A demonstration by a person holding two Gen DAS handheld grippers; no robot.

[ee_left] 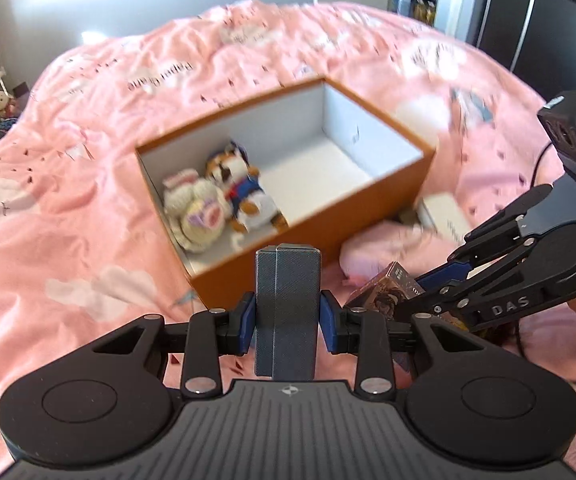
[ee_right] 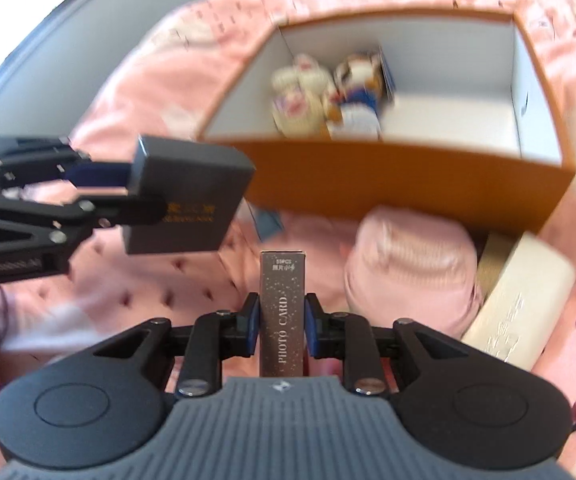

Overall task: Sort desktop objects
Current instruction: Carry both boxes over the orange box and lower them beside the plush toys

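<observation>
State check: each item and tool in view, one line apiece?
Left tool: shut on grey box, lifted.
Right tool: shut on photo card box, held upright.
Orange box: open, no lid on it.
Two plush toys: lying inside orange box.
Pink cap: on bedspread, beside orange box.
White case: closed, lying by cap.

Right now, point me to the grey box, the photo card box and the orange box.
grey box (ee_left: pixel 288 312), left wrist view, its narrow top edge.
photo card box (ee_right: pixel 283 316), right wrist view, its lettered spine.
orange box (ee_right: pixel 407 176), right wrist view, its near outer wall.
</observation>
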